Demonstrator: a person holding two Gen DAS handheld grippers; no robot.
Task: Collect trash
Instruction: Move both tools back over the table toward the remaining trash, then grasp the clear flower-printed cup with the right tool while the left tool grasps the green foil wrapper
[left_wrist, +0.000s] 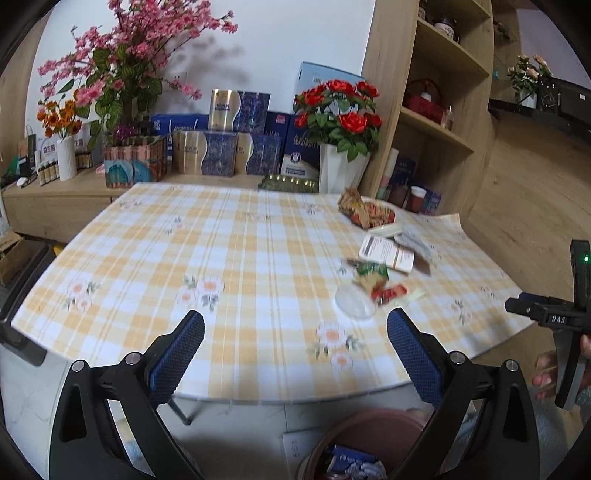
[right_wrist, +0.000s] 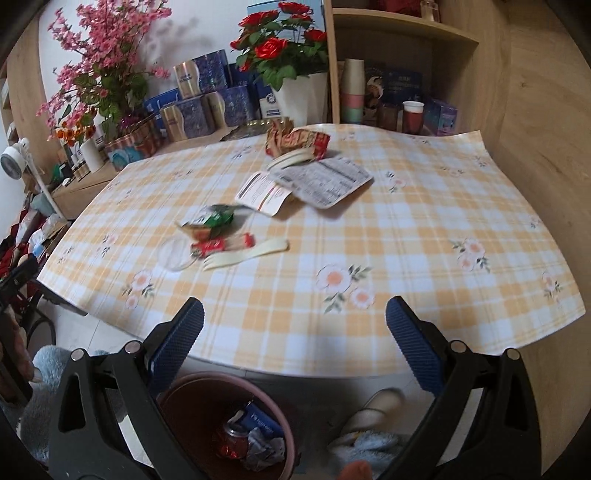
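Trash lies on the checked tablecloth (right_wrist: 406, 240): a red and green wrapper pile (right_wrist: 218, 230) (left_wrist: 376, 282), a cream plastic fork (right_wrist: 247, 254), a clear round lid (right_wrist: 175, 253) (left_wrist: 354, 301), a white packet (right_wrist: 264, 192) (left_wrist: 386, 253), a printed foil lid (right_wrist: 325, 181) and a crumpled red bag (right_wrist: 295, 142) (left_wrist: 367, 210). A brown bin (right_wrist: 221, 424) (left_wrist: 365, 443) with trash inside stands on the floor below the table's near edge. My left gripper (left_wrist: 295, 354) and right gripper (right_wrist: 294, 347) are both open and empty, near the table's front edge above the bin.
A sideboard behind the table carries flower pots (left_wrist: 343, 122), blue and gold boxes (left_wrist: 221, 147) and small bottles. A wooden shelf unit (left_wrist: 436, 110) stands at the right. A hand holds the right gripper's body (left_wrist: 565, 321). Slippers (right_wrist: 373, 410) lie beside the bin.
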